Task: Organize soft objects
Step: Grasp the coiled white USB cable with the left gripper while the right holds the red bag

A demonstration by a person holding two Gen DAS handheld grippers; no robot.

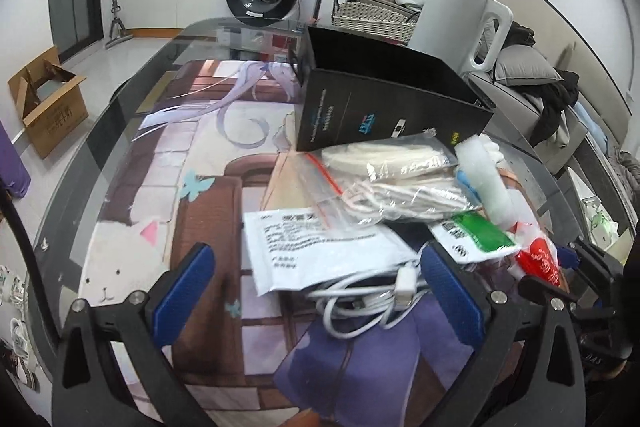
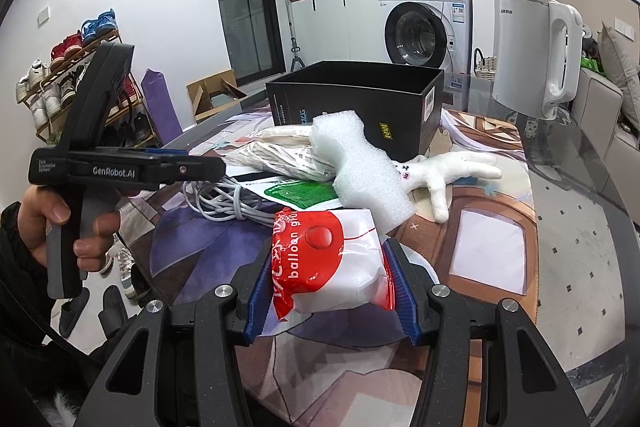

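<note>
Judging from how things lie, we are near the start: the open black cardboard box (image 2: pixel 356 99) at the far side of the printed table mat (image 2: pixel 488 251) shows nothing inside from either view, though its floor is hidden, while the soft clutter sits heaped in front of it. Our right gripper (image 2: pixel 326 291) is clenched on the red-and-white plastic packet of balloons (image 2: pixel 332 259), both blue pads pressing its sides; the packet rests low over the mat, close to us, its long axis running away from the camera toward the box, printed red end leftward. Our left gripper (image 1: pixel 316 291) stands released, jaws wide, hovering above the coiled white charging cable (image 1: pixel 368 301) and the white printed pouch (image 1: pixel 316 251) without touching either. Left to sort, as we read it: the clear zip bag of cream cloth (image 1: pixel 392 175), the white foam block (image 2: pixel 356 167) leaning across the pile, the green-and-white sachet (image 1: pixel 476 235), and the white plush toy (image 2: pixel 448 171) lying flat, pointing right.
</note>
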